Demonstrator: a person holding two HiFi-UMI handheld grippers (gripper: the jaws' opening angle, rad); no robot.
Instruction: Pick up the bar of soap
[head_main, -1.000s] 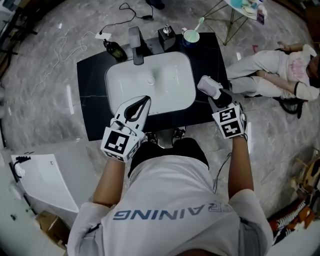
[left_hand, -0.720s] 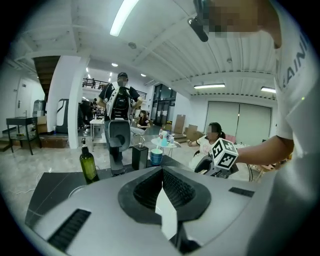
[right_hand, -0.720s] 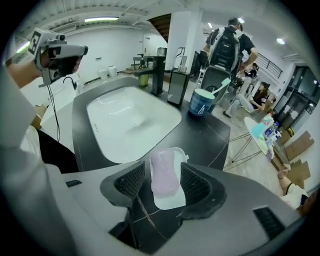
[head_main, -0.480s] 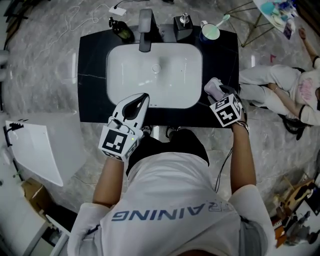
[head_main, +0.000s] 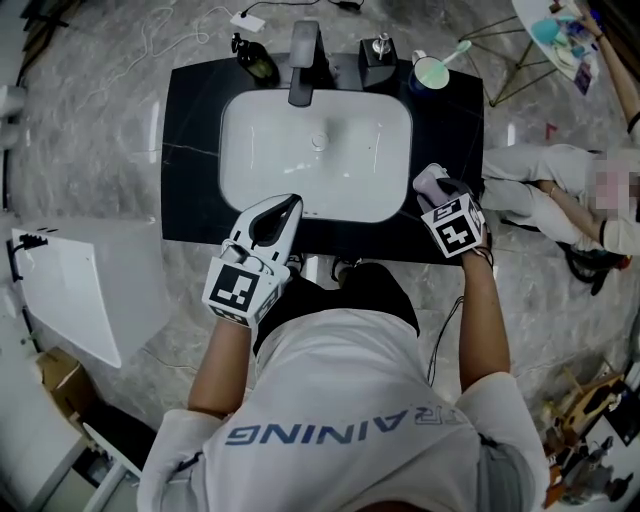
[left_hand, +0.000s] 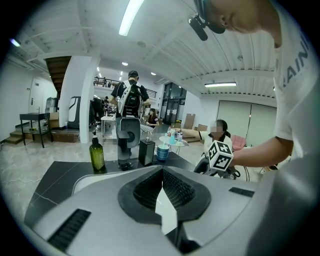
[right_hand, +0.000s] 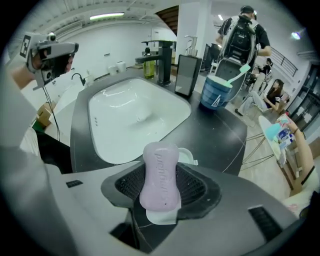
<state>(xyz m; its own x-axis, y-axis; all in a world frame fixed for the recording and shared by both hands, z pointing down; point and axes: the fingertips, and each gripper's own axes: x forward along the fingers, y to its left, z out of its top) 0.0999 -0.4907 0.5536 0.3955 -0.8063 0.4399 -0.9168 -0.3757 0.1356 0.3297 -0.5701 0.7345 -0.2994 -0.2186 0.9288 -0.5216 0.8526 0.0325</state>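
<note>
A pale lilac bar of soap stands on end between the ribbed pads of my right gripper, which is closing on it. In the head view that gripper hangs over the black counter just right of the white sink, the bar of soap showing at its tip. A small white dish lies under the soap on the counter. My left gripper is over the sink's front edge. Its jaws are shut and hold nothing.
Along the counter's back stand a green bottle, a black faucet, a black dispenser and a cup with a toothbrush. A person sits on the floor at the right. A white panel lies at the left.
The head view has shifted, so the counter sits higher and squarer in the picture. Both grippers keep about their places by the sink, the soap still in the right one.
</note>
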